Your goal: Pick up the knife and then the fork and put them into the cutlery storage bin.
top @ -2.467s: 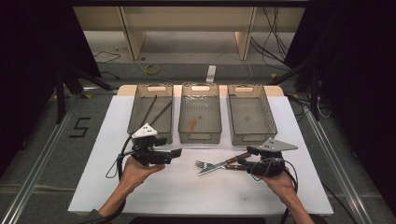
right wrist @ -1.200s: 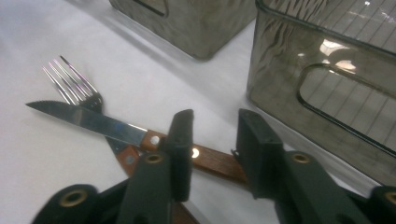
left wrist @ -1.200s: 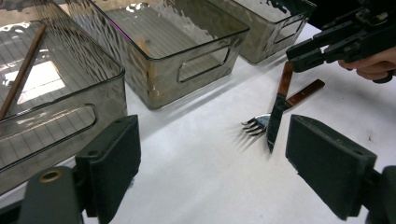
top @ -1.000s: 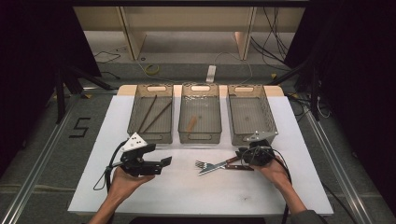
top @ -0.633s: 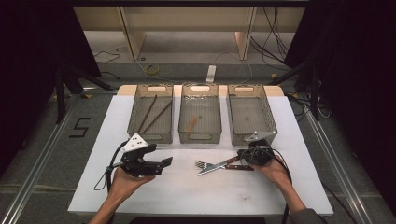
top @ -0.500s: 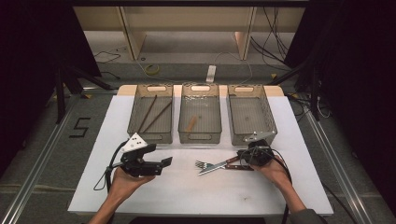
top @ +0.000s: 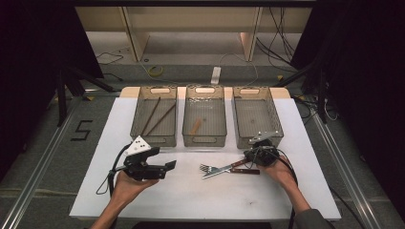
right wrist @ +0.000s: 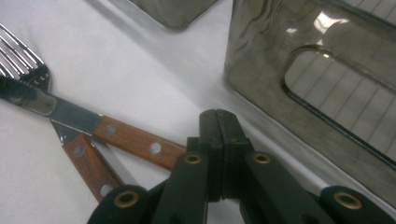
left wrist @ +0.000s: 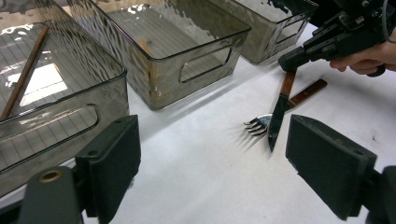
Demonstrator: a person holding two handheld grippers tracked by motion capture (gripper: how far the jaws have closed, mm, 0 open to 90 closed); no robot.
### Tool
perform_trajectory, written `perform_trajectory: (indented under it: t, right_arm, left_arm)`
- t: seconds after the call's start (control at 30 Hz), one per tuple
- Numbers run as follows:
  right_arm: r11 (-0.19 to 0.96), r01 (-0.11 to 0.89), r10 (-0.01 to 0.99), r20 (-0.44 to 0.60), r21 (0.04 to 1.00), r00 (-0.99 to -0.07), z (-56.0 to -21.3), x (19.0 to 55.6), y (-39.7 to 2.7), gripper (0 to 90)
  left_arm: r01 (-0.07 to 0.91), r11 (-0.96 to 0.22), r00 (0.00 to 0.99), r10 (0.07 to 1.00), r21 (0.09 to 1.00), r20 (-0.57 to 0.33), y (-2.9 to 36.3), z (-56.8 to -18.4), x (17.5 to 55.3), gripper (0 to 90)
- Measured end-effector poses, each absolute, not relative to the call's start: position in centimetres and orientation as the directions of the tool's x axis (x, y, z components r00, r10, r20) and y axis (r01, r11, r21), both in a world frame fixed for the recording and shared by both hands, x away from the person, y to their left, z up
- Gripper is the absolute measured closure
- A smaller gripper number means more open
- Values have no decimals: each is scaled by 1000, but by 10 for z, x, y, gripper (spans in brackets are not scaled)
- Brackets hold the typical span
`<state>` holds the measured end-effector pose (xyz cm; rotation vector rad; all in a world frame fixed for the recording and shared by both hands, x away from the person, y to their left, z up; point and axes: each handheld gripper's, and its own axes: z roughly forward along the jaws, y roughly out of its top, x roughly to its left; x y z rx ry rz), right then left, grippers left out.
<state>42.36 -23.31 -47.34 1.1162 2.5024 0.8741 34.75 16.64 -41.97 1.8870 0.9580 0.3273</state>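
The work looks to be sorting cutlery into three bins, and it seems near the middle. The left bin [top: 154, 141] already holds two brown sticks [top: 160, 118], and the middle bin [top: 204, 141] holds one small wooden piece [top: 196, 126]. The right bin [top: 243, 119] appears empty. The knife [top: 224, 169] and the fork [top: 206, 168] lie crossed on the white surface [top: 191, 200], in front of the middle and right bins, so both are left to be put away.

The right tool [right wrist: 217, 114] has its tip at the end of the knife's wooden handle. Its jaws have just been closing and now stand clenched, pad against pad, with nothing visible between them. The handle runs under the tip, so I cannot tell if its end is caught below. The left tool [left wrist: 212, 158] is released, with jaws wide and empty, and is held over the surface in front of the left bin, pointing toward the cutlery.

What the small piece in the middle bin is (perhaps a short utensil) is too small to say. The fork's handle is partly covered by the knife, and the bin walls blur what is behind them.
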Motion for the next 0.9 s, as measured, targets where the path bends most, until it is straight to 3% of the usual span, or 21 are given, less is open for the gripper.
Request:
perform_trajectory:
  t: [0.43, 0.9]
  right_arm:
    - [549, 630, 734, 44, 549, -677, -471, 409, -235, 900]
    - [608, 613, 669, 89, 505, -738, -470, 378, -229, 900]
  left_arm:
    - [474, -232, 655, 738, 849, -164, 167, -419, 347, 174]
    - [466, -235, 656, 739, 853, -154, 167, -419, 346, 174]
